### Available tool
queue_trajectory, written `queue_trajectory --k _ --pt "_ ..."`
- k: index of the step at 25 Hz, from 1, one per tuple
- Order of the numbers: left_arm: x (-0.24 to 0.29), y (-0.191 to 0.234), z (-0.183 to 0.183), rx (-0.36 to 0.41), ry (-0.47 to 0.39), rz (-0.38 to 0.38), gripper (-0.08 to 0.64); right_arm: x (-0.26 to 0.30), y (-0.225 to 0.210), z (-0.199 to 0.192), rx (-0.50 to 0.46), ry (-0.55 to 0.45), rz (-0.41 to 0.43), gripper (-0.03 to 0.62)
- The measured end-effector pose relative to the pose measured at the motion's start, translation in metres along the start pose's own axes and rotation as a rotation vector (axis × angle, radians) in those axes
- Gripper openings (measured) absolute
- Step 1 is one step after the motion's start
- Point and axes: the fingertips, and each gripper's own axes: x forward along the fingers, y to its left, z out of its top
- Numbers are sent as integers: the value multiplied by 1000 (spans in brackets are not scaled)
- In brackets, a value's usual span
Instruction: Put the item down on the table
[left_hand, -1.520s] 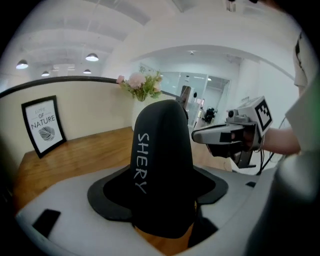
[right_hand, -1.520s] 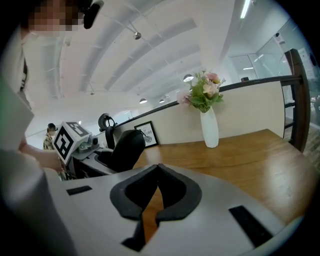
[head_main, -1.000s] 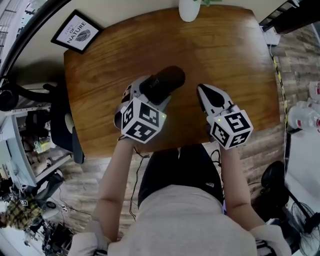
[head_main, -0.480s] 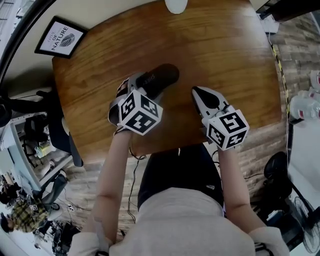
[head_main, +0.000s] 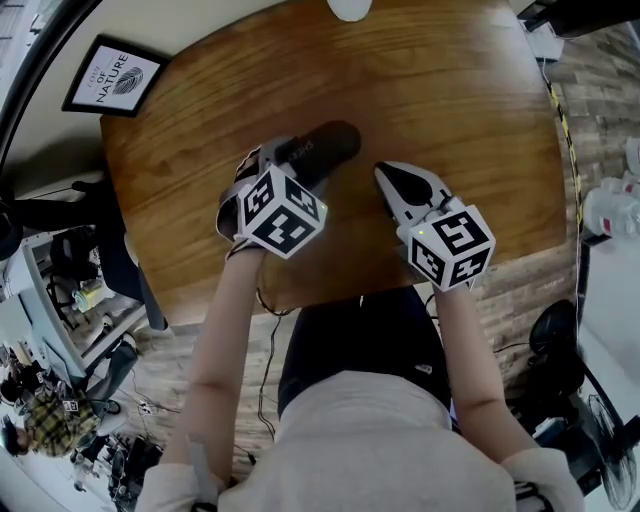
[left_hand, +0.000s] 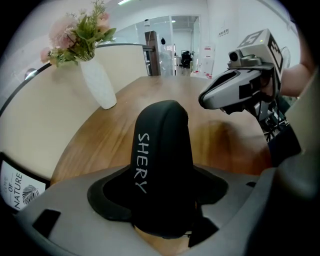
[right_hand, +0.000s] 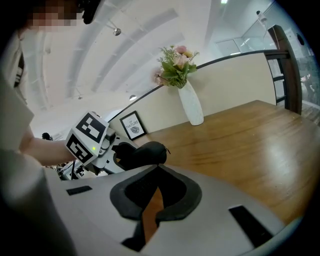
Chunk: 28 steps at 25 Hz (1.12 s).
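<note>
1. Risk: the left gripper (head_main: 281, 166) grips the black case (left_hand: 161, 150) at its near end only, and the long far end sticks out unsupported. Opening the jaws before that end rests on the tabletop (head_main: 450, 90) would likely let it drop and roll.
2. Risk: the right gripper (head_main: 388, 178) sits near the case's right side, so a sideways swing could knock it.
3. Case location: left of centre, low over the wood. I cannot tell whether it touches.
4. Left hand: forearm reaches in from the near edge, with the gripper tilted steeply down and its jaws clamped wide on the case.
5. Right hand: gripper tilted more shallowly, jaws closed and empty.
</note>
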Motion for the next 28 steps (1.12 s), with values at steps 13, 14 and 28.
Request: queue_trajectory --k 13,14,28 --pt "2 -2 -1 -7 -9 -60 341 -2 -4 -2 -1 -8 -5 11" --pt "2 -2 0 -9 -9 -59 339 -3 -5 -2 1 -9 -6 11" --pt "-11 -13 1 -98 -81 -77 471 -7 13 10 -20 -44 -5 11"
